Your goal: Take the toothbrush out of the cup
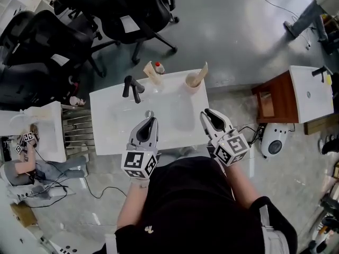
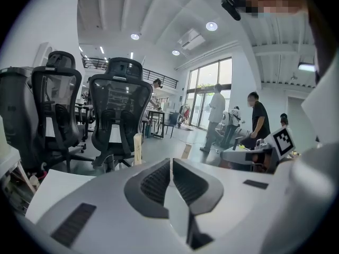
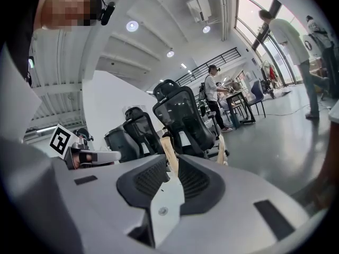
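Toothbrush [image 1: 202, 73] in cup [image 1: 193, 84] — far-right on sink [image 1: 108, 136]

no words, numbers or brand names can be read anywhere. the left cube [image 1: 139, 163] on the left gripper [image 1: 151, 120] and the right cube [image 1: 233, 149] on the right gripper [image 1: 208, 113] carry black-and-white square markers, which are patterns without letters. a white sheet [image 1: 128, 23] lies on an office chair [image 1: 139, 4], too small to show any print. the red-capped bottle [image 1: 158, 67] on the basin [image 1: 106, 136] shows no legible label.
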